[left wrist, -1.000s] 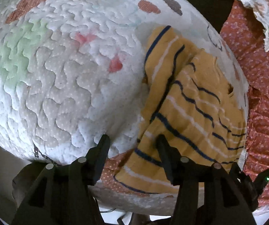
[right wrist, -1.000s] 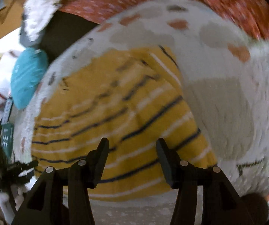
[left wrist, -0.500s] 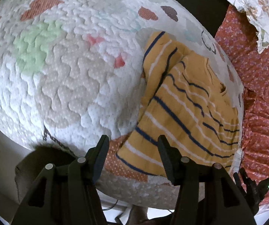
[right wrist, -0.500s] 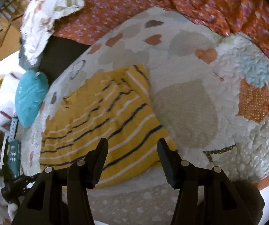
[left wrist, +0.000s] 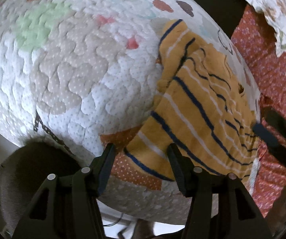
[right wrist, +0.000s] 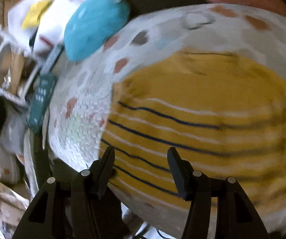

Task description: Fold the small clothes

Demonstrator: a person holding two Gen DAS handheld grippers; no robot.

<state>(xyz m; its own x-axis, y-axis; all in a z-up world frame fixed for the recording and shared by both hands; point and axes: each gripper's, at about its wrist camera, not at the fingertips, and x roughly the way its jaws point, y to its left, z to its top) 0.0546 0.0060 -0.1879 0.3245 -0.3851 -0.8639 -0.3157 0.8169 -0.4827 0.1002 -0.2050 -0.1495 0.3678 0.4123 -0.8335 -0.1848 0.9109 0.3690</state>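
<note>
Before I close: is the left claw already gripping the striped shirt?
No, the left claw is open above the striped shirt, its fingers apart.

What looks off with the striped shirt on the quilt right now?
The yellow striped shirt is only partly folded: one part doubled over unevenly, wrinkled, with its far corner sticking out crookedly. It sits at the edge of the quilted mat, not centered. Both the left gripper and right gripper are open, holding nothing.

No readable text anywhere.
</note>
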